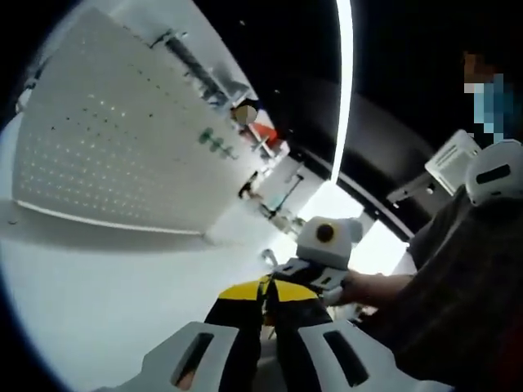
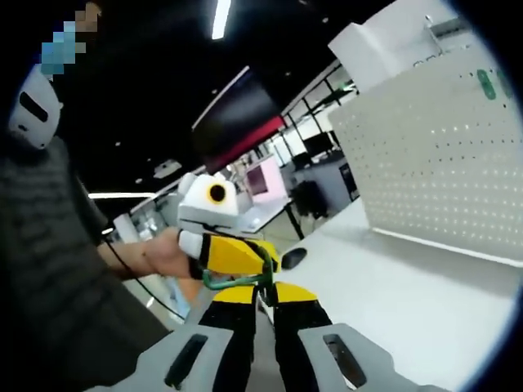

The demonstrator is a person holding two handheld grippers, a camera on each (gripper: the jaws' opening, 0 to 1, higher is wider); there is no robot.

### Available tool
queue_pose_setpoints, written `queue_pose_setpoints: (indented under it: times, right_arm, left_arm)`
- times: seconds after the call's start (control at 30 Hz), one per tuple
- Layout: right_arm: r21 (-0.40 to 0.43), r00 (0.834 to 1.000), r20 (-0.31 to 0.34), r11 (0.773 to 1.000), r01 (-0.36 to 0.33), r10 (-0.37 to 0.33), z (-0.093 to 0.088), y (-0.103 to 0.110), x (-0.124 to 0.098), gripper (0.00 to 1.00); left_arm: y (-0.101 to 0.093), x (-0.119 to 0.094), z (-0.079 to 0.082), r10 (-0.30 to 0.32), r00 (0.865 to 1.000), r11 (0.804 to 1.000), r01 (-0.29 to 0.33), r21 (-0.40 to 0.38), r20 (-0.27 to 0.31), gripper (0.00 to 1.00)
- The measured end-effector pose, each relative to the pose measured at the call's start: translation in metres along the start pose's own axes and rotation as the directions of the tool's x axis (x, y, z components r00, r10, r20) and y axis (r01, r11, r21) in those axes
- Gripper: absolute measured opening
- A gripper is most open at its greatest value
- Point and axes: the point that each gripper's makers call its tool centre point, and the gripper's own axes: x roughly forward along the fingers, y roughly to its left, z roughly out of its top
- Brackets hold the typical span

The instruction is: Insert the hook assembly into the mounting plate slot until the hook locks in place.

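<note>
We've got both grippers meeting low over the white tabletop point(image 1: 98, 302), well short of the pegboard point(image 1: 114, 139) that stands upright at the far side. Right gripper point(image 2: 265, 298) has its jaws narrow, pinched on a green wire hook point(image 2: 245, 282) at the tips; the left gripper point(image 2: 233, 253) comes in from the left of the right gripper view and touches the same hook. In the left gripper view the left jaws look nearly closed, but we can't tell whether they actually clamp it (tips overlap the right gripper point(image 1: 315, 273) there). Hook reads as thin bent wire: light, stiff, probably slippery and prone to twist in the pads. We'd hold it on the straight shank, leaving the insertion end free for the pegboard slot
</note>
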Motion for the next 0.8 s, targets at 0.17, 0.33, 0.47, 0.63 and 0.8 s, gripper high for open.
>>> queue_pose_setpoints:
  times: [0.17, 0.33, 0.47, 0.63, 0.8]
  right_arm:
    - [-0.047, 0.997, -0.016, 0.997, 0.069, -0.07, -0.003, -0.009, 0.0, 0.09]
    - [-0.096, 0.997, -0.017, 0.992, 0.079, -0.08, 0.0, -0.009, 0.0, 0.1]
    - [-0.075, 0.996, -0.012, 0.994, 0.083, -0.084, 0.003, -0.011, -0.001, 0.1]
    - [-0.101, 0.995, -0.022, 0.991, 0.091, -0.093, 0.001, -0.013, -0.002, 0.1]
    - [-0.16, 0.988, -0.068, 0.979, 0.128, -0.141, -0.007, -0.02, -0.004, 0.1]
  left_arm:
    - [0.007, 0.005, -0.004, 0.04, 0.999, 0.999, -0.04, 0.014, -0.016, 0.01]
    - [0.011, 0.008, 0.0, 0.048, 0.999, 0.999, -0.048, 0.013, 0.003, 0.01]
    - [0.011, 0.01, 0.003, 0.059, 0.998, 0.998, -0.059, 0.028, 0.008, 0.01]
    - [0.011, 0.008, 0.005, 0.074, 0.997, 0.996, -0.074, 0.047, 0.003, 0.01]
    - [0.021, 0.004, 0.007, 0.116, 0.993, 0.993, -0.116, 0.038, 0.006, 0.01]
